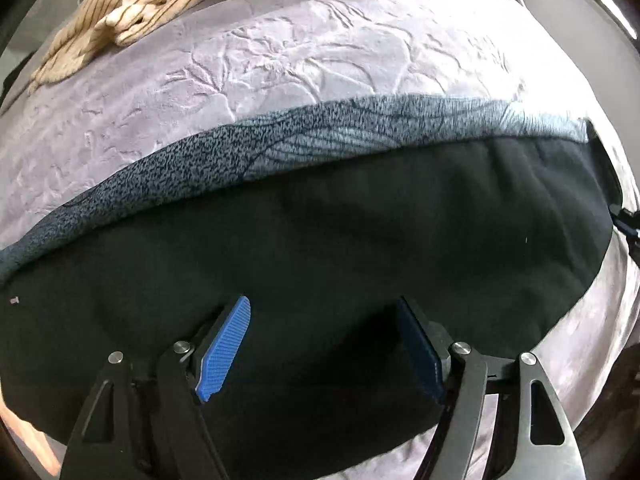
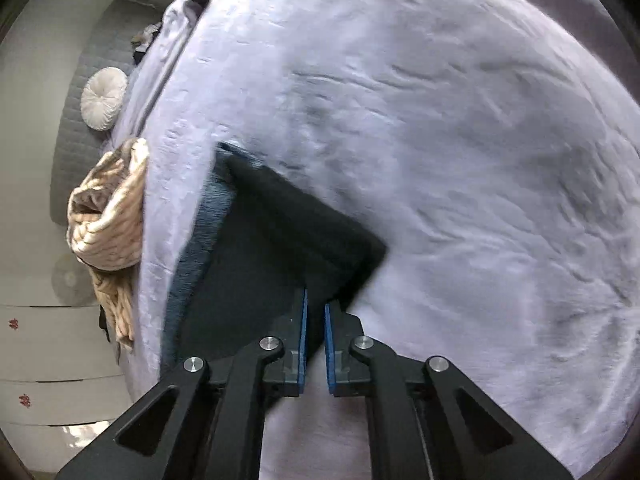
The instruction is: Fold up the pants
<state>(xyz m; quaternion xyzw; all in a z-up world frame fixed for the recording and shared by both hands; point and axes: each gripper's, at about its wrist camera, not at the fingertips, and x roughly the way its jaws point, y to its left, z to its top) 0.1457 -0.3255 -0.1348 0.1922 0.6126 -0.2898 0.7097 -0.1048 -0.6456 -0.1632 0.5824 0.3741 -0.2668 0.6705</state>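
Right wrist view shows the right gripper point(image 2: 316, 320) nearly closed on the near edge of the black pants point(image 2: 280, 240), its blue pads almost together with dark cloth between them, though the picture is smeared there and I cannot be sure how much fabric is caught. The pants lie flat on a pale lilac bedspread point(image 2: 460, 140), with a speckled grey-blue strip of them running along the far side. In the left wrist view the left gripper point(image 1: 324, 344) hangs over the middle of the dark cloth with its jaws wide apart, grasping nothing. The main risk is a thin pinch: if only one layer is held on the right, lifting it would peel the layers apart and spoil the fold. With the left side free, a pull from the right alone could drag the whole garment across the soft, slippery-looking cover instead of turning it over. The plush cover itself might also be nipped along with the cloth. A striped beige blanket point(image 1: 132, 16) sits bunched at the bed's edge, well apart from the pants.
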